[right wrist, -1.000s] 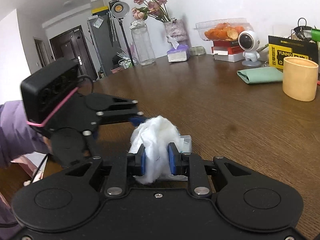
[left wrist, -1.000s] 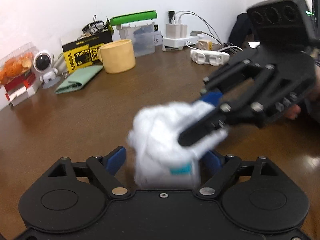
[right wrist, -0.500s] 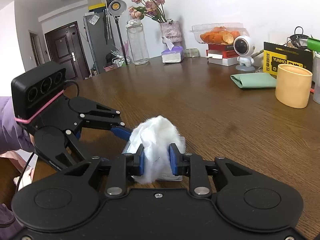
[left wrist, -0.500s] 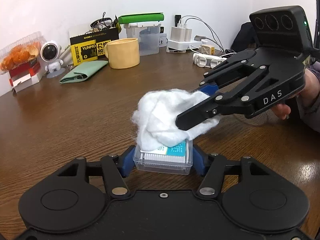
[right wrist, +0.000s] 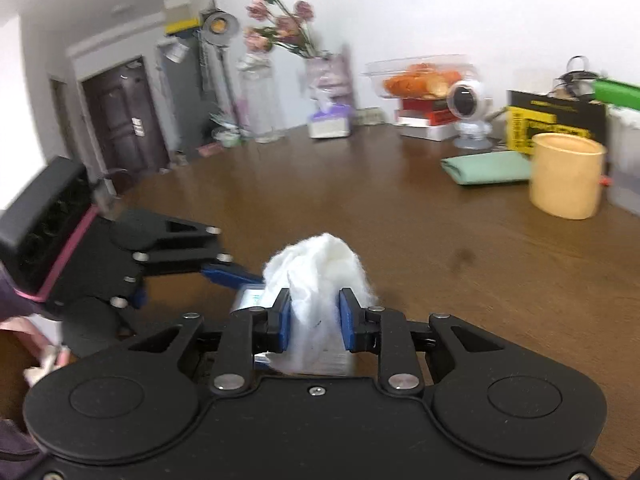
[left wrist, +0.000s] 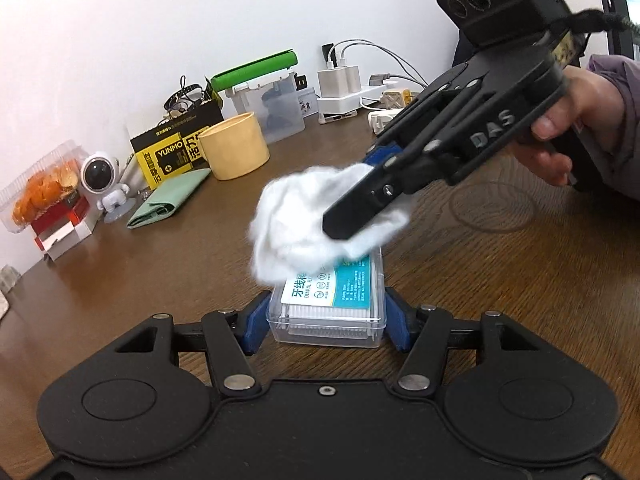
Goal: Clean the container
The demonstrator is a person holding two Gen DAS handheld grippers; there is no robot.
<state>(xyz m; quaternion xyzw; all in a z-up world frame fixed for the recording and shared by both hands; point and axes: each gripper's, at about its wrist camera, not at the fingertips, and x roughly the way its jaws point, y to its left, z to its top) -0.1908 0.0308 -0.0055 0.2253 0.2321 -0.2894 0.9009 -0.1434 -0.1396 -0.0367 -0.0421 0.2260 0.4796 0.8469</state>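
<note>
On my left wrist view, far left against the wall, I see a clear tub of orange snacks (left wrist: 44, 188) on red and white boxes, then a small astronaut figure (left wrist: 102, 180), a folded green cloth (left wrist: 168, 198), a yellow and black YUNMO box (left wrist: 172, 152) and a yellow cup (left wrist: 234, 146) on the brown wooden table (left wrist: 120, 272). Centre frame, my left gripper (left wrist: 326, 322) is clamped on the clear dental floss pick box (left wrist: 330, 308), blue pads pressing both its sides as it sits on the table. Resting on the far end of its lid is the white cotton wad (left wrist: 320, 218), pinched tight by my right gripper (left wrist: 360, 216), which reaches in from the right. In the right wrist view that wad (right wrist: 316, 280) fills the gap between the blue pads (right wrist: 285, 320).
</note>
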